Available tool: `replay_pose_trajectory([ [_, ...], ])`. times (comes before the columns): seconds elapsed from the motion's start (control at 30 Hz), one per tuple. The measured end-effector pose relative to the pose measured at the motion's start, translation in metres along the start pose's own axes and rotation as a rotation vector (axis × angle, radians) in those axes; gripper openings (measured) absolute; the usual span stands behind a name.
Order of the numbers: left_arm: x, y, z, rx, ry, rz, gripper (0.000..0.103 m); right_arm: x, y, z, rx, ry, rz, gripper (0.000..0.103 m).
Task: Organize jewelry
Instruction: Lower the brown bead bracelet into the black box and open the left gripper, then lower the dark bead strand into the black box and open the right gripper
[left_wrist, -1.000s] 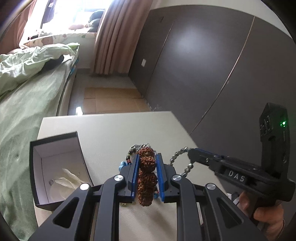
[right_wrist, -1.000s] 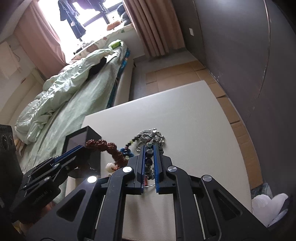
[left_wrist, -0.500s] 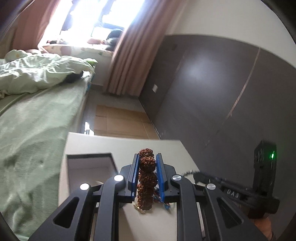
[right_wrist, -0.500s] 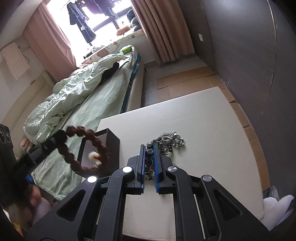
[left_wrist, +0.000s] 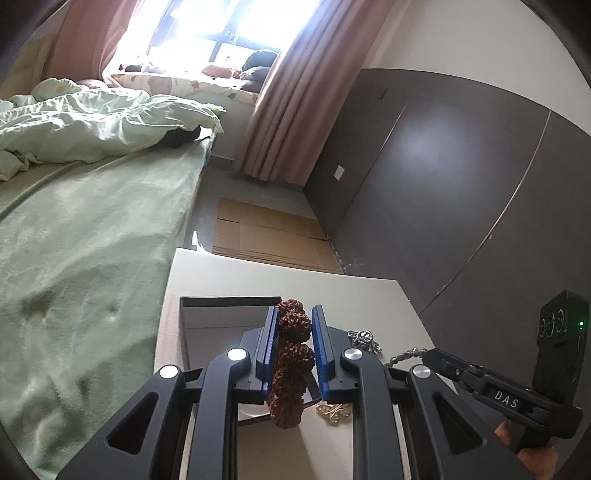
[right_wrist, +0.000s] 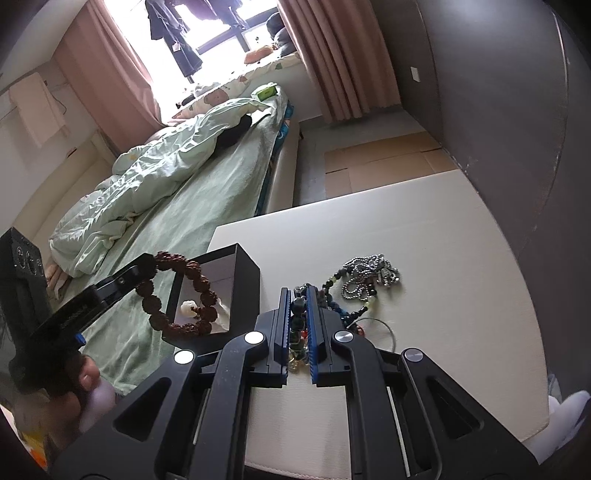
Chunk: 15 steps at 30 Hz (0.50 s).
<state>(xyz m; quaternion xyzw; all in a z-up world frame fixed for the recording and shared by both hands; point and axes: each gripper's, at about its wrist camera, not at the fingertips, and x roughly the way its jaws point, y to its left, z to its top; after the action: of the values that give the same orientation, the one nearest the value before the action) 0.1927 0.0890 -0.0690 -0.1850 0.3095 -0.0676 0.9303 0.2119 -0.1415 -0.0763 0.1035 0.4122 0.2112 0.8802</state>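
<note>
1. Bedroom surroundings frame the work: a pale table (right_wrist: 424, 229) stands beside a bed with green bedding (right_wrist: 177, 206), with dark wardrobe doors on the other side.
2. On the table sits an open black box (right_wrist: 243, 266) with a pale lining, near the edge that faces the bed.
3. The left gripper (left_wrist: 293, 332) is narrowed onto a brown bead bracelet (right_wrist: 181, 295), its blue pads pressing the rough beads from both sides; seen from the right wrist, the loop hangs in the air over the box's open mouth, clear of the table.
4. The right gripper (right_wrist: 298, 314) is closed almost fully on a strand of dark mixed beads (right_wrist: 298, 321), which trails from the pile on the table.
5. That pile, a silver chain (right_wrist: 369, 273) tangled with further beads, lies on the table just beyond the right gripper's tips. A small gold piece (left_wrist: 334, 410) lies on the table under the left gripper.
6. The step in hand looks like carrying the brown bracelet to the box while the right gripper draws its strand out of the tangle.
7. The next move probably calls for lowering the bracelet until it is inside the box walls, then spreading the left jaws so that the loop drops flat onto the lining.
8. The right strand seems still joined to the chain, so a slow, gentle pull would suit it.
</note>
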Motion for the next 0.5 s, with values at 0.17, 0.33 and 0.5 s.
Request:
replay_pose_trajectory([
  [0.17, 0.018, 0.016, 0.002, -0.053, 0.042, 0.067, 0.042, 0.008, 0.004, 0.0, -0.005, 0.012, 0.006, 0.009],
  [0.33, 0.008, 0.032, 0.003, -0.103, 0.004, 0.11, 0.066, 0.013, 0.013, 0.001, -0.028, 0.008, 0.019, 0.009],
  [0.5, -0.007, 0.043, 0.0, -0.132, -0.002, 0.128, 0.066, 0.014, 0.023, 0.007, -0.04, -0.02, 0.062, 0.009],
])
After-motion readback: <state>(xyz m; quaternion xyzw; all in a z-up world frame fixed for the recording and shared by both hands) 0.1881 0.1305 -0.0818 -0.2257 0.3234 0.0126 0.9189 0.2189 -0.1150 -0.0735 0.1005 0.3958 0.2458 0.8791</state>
